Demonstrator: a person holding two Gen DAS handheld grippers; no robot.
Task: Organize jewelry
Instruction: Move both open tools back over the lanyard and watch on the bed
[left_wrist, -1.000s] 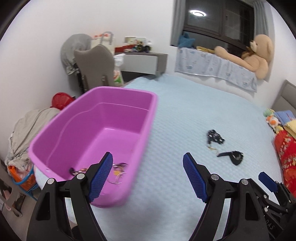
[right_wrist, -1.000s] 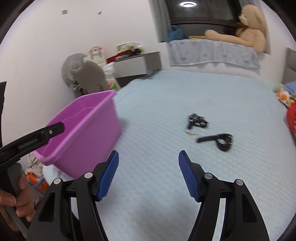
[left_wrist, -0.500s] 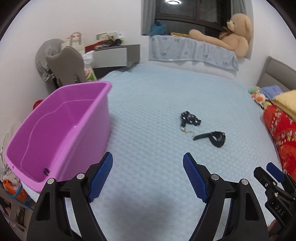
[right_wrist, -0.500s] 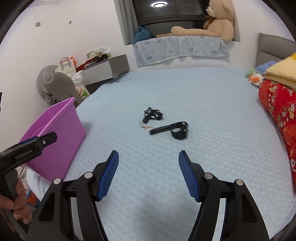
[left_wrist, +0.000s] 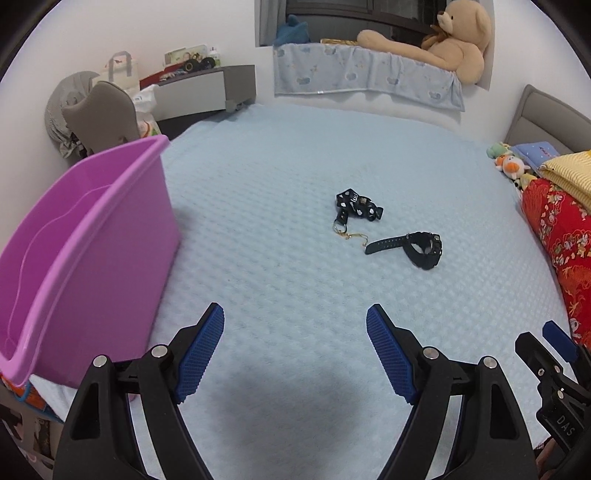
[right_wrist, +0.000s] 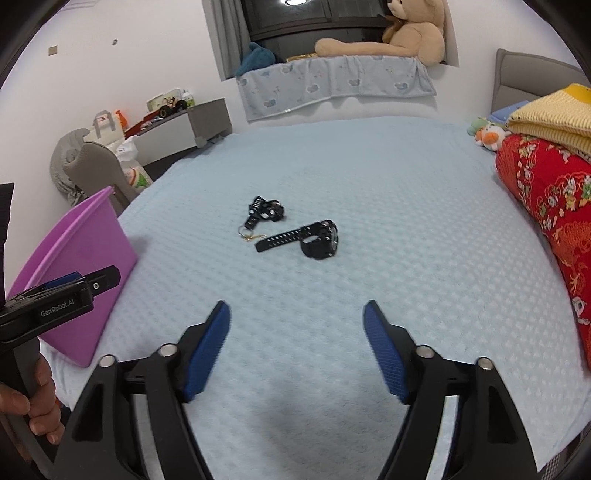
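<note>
A black wristwatch (right_wrist: 318, 240) and a black patterned strap (right_wrist: 266, 211) with a gold clasp lie together mid-bed, well right of the purple bin (left_wrist: 81, 251), not yet collected. Left gripper (left_wrist: 295, 350) stands apart, empty; right gripper (right_wrist: 297, 347), jaws just widened, holds nothing.

I see an evenly lit room; a ceiling lamp glares in the dark window (right_wrist: 332, 18). Soft shadows sit on the bed (left_wrist: 295, 398) beneath each tool. Fisheye bends the edges, corners go black. The right tool (right_wrist: 297, 347) looks slightly motion-blurred.
</note>
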